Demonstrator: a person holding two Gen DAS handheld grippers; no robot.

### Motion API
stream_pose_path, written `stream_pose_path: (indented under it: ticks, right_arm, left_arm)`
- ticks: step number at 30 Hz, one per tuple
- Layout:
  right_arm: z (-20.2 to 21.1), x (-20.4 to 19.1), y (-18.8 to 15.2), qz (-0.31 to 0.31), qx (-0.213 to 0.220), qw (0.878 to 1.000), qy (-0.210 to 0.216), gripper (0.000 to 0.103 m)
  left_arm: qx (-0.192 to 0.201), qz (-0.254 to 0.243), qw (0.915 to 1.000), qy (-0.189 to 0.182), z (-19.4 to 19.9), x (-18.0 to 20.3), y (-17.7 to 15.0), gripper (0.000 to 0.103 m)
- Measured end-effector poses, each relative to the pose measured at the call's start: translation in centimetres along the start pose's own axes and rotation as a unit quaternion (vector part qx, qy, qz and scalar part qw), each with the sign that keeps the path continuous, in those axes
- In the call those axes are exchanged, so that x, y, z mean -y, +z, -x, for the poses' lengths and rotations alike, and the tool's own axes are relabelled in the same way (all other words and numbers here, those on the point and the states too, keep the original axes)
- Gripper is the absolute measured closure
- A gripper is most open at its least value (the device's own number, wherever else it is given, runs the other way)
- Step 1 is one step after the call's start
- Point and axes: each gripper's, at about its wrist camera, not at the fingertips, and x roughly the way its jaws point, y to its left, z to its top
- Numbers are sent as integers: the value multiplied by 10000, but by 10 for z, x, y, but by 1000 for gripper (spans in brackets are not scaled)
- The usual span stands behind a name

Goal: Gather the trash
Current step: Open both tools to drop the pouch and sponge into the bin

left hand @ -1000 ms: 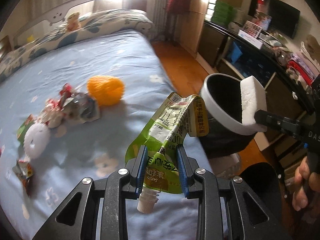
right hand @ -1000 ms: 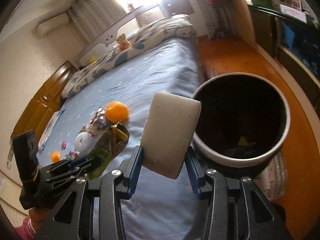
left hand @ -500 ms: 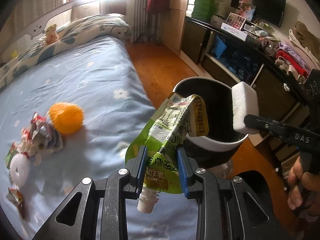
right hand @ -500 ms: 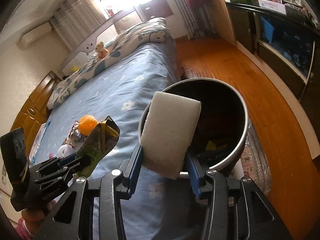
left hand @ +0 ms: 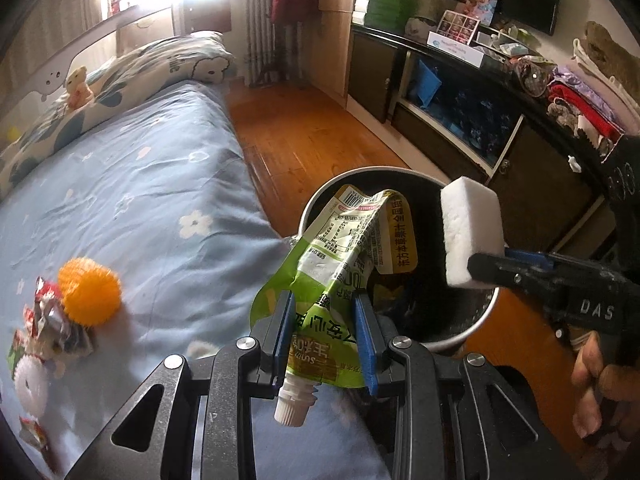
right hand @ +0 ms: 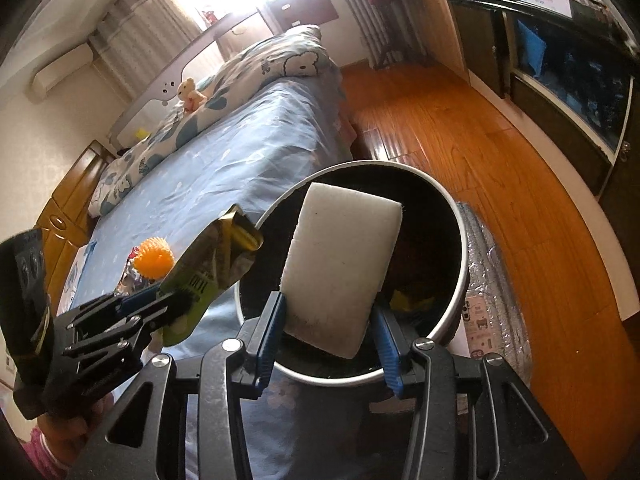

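Starting at the left, on the blue flower-print bed point(left hand: 132, 184) we see the trash not yet collected: a small heap of crinkled red-and-silver foil wrappers point(left hand: 48, 320) touching a spiky orange rubber ball point(left hand: 89, 297), with a round white plastic piece point(left hand: 28, 384) just below them

Moving right, our left hand-held gripper point(left hand: 323, 332) is clamped on a crumpled green drink pouch with a white screw spout point(left hand: 340, 264). The blue pads press its lower part; the spout points back towards the camera and the long axis runs up and away, so the bent top edge hangs over the near rim of the round black bin with a pale rim point(left hand: 486, 312), which stands on the wooden floor beside the bed

Further right, our right hand-held gripper point(right hand: 330, 328) is closed on a white rectangular foam block point(right hand: 340, 264), its long side upright between the fingers. In the right wrist view the block sits squarely over the bin's dark mouth, while the pouch is just at the rim's left edge

We judge the right hand nearer to a clean drop; the left needs to travel a little further right over the opening before letting go, or the pouch may catch on the rim
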Motion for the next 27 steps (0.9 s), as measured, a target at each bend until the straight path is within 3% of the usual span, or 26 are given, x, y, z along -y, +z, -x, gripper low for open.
stream_pose_path:
  ticks: [19,21,23,27]
  right_arm:
    - [-16,15,10,-15,-267,9996,-82,53]
    - [-16,16,11,-31,-283,9995,-136,51]
    - [-16,18,11,-78,-294,9994,-180,49]
    - [-11,20,10,-134,-227,9995,-168,42]
  left_arm:
    - [-162,-199,9997,-10,-38,16,21,74]
    - [-157,-191,9997,-25,-39,16,21,70]
    - [-129,-153,9998,-65,-38,16,20,53]
    - [-18,-42,9999,-109,-28,8,11,50]
